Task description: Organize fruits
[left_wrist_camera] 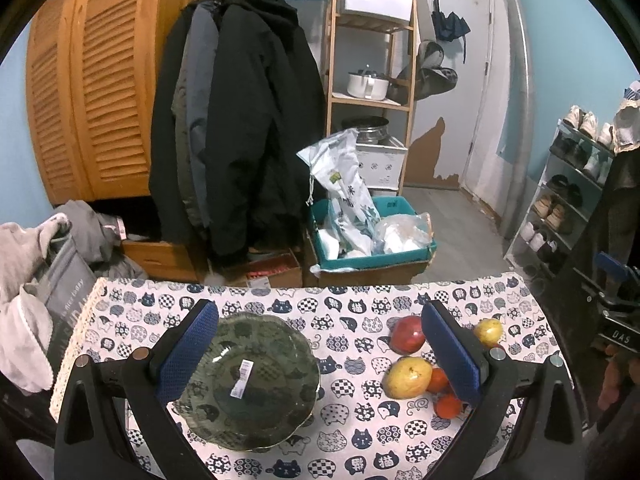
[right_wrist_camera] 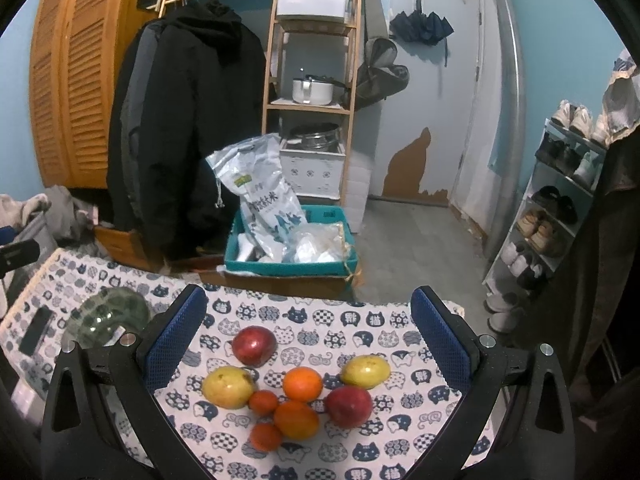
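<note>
Both grippers, jaws wide apart, nothing held.
Left gripper [left_wrist_camera: 320,344] is held over the glass plate [left_wrist_camera: 248,380]; right gripper [right_wrist_camera: 310,330] is held above fruits [right_wrist_camera: 298,392] clustered on the cat-print tablecloth [right_wrist_camera: 400,436].

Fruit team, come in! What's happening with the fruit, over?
Left gripper and right gripper open, empty. Fruit pile on tablecloth, none in glass plate. Path clear.

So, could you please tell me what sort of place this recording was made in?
Probably a home entryway or storage corner: hanging coats, a shoe rack by the door, and a cat-print tablecloth.
</note>
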Demonstrator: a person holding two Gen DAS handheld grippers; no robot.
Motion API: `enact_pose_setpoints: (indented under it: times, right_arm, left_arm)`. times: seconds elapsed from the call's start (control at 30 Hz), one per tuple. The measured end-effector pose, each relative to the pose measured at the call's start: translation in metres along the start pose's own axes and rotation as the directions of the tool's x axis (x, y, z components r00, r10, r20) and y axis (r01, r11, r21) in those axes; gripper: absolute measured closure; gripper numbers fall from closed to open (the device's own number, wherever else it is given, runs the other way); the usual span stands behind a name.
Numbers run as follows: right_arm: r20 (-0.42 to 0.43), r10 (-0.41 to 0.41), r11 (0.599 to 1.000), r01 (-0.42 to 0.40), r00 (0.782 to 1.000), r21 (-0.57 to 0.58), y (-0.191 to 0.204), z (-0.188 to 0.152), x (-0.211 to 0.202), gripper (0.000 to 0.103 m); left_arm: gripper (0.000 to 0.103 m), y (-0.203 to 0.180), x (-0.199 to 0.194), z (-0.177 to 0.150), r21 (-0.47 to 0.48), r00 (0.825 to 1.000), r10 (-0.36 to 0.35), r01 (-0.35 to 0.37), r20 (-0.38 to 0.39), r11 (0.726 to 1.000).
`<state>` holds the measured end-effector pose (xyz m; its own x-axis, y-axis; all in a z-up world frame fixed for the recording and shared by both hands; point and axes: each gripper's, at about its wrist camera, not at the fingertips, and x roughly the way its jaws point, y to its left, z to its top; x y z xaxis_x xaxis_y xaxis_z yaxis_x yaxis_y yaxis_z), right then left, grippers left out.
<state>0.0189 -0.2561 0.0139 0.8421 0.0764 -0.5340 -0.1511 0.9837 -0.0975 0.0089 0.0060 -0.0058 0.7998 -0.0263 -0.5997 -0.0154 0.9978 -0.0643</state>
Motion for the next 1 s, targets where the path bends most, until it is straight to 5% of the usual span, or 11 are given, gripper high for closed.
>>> enact_pose_setpoints:
  times: [0.53, 1.0]
  right_arm:
    - [-0.104, -0.012, 0.998, 0.019, 0.994, 0.059, -0.032, -0.02, 0.026, 0.003]
    - [-0.332, 0.016, 0.994, 0.019, 0.943, 0.105, -0.059, -0.067, 0.083, 0.003]
  left_arm:
    - [0.001, -0.029, 0.051, -0.011, 0.076, 0.992, 0.001, 0.008, -0.125, 0.997]
    - [0.001, -0.065, 0.114, -0.044, 0.104, 0.95, -0.058, 0.094, -0.307, 0.99]
